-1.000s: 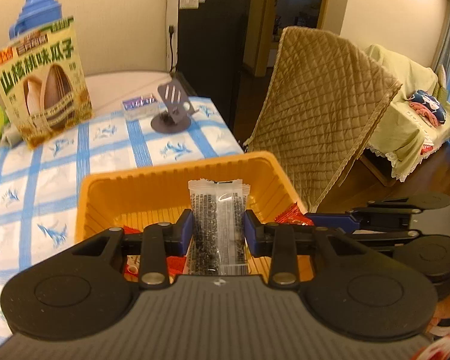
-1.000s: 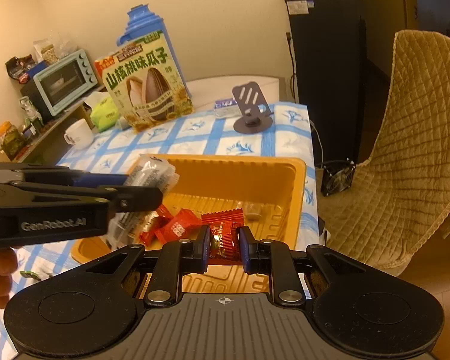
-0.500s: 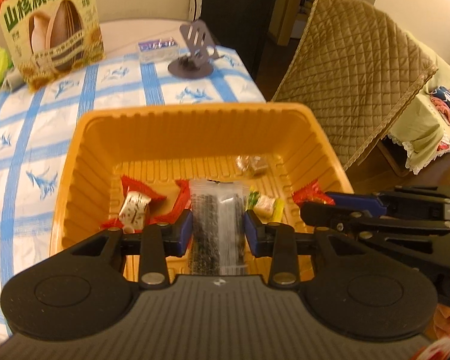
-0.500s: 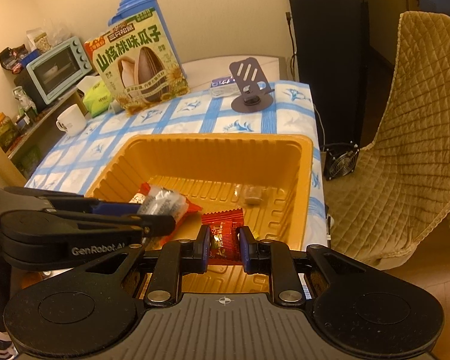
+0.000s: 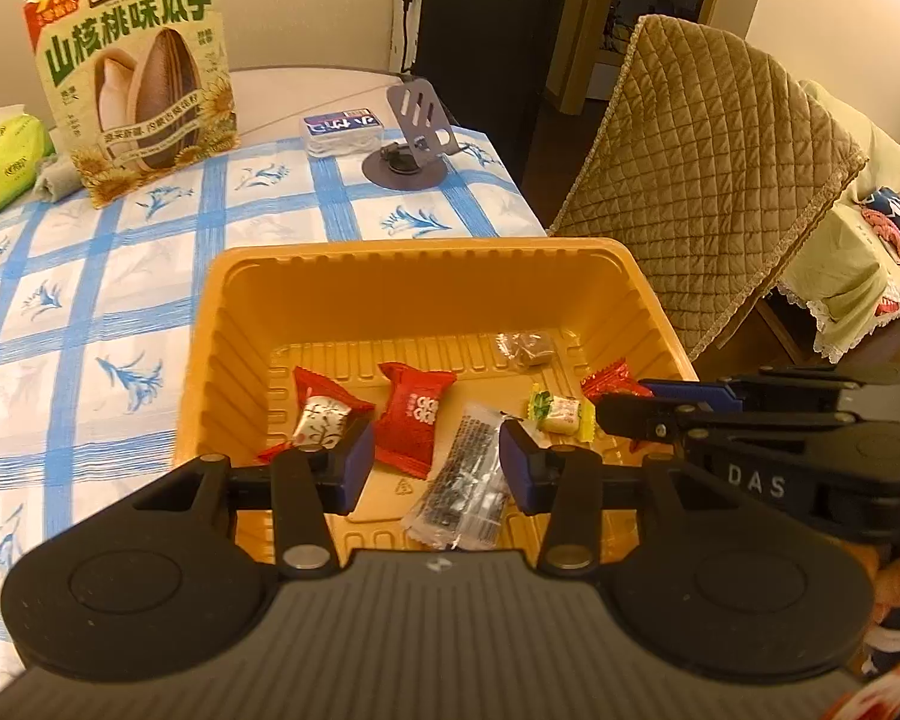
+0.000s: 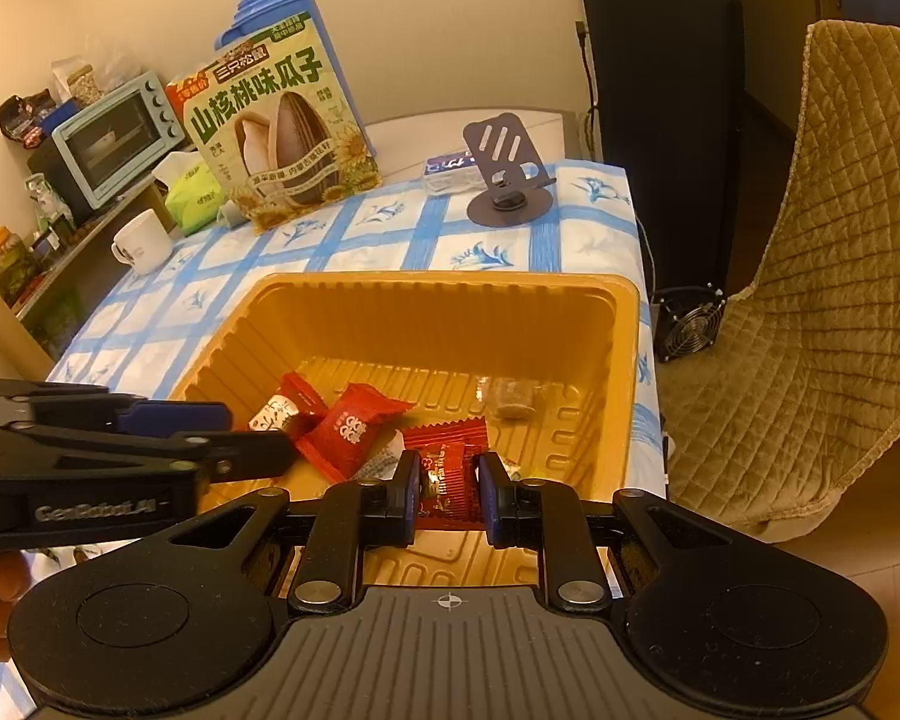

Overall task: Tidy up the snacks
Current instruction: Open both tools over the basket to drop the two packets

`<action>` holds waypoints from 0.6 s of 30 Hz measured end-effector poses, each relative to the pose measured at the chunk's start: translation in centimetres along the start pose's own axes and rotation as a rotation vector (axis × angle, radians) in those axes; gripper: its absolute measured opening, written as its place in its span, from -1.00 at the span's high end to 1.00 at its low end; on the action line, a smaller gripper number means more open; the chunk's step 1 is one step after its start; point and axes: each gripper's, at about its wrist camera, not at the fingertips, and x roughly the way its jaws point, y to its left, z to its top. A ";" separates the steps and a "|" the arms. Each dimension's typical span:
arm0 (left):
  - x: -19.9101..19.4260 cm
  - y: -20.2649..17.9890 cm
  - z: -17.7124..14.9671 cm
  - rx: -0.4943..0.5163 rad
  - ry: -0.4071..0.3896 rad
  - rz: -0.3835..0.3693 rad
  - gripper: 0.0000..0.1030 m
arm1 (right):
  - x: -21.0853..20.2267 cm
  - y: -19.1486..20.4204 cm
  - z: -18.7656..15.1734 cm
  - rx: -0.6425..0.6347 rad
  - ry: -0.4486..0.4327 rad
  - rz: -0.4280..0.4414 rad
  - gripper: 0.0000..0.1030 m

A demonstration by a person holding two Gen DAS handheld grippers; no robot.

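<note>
An orange tray (image 5: 414, 276) (image 6: 450, 300) sits on the blue-checked tablecloth and holds several wrapped snacks. My left gripper (image 5: 431, 465) is open over the tray's near side; a clear packet of dark seeds (image 5: 465, 480) lies loose on the tray floor between its fingers. Two red candies (image 5: 417, 414) (image 5: 324, 414), a green-yellow sweet (image 5: 561, 411) and a brown sweet (image 5: 531, 348) lie in the tray. My right gripper (image 6: 447, 489) is shut on a red snack packet (image 6: 447, 474) just above the tray's near right corner.
A large sunflower-seed bag (image 5: 138, 66) stands at the table's back, with a green tissue pack (image 5: 6, 156), a phone stand (image 5: 411, 144) and a small box (image 5: 342, 126). A white mug (image 6: 144, 240) and toaster oven (image 6: 114, 138) are at left. A quilted chair (image 5: 708, 180) stands at right.
My left gripper lowered into the tray, opened and let go of the seed packet, which now lies on the tray floor. My right gripper has kept hold of the red packet.
</note>
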 end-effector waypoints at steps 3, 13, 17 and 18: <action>-0.5 0.4 -0.1 -0.010 -0.004 0.011 0.18 | 0.2 0.1 0.1 -0.003 0.002 0.001 0.59; -1.9 1.8 -0.8 -0.054 -0.014 0.053 -0.11 | 1.2 1.3 0.1 -0.055 0.035 0.005 -0.03; -2.9 2.5 -1.2 -0.071 -0.024 0.072 -0.34 | 0.2 1.5 -0.1 -0.056 -0.017 0.019 -0.42; -3.2 2.7 -1.3 -0.075 -0.028 0.077 -0.40 | 0.1 1.6 0.0 -0.056 -0.017 0.023 -0.43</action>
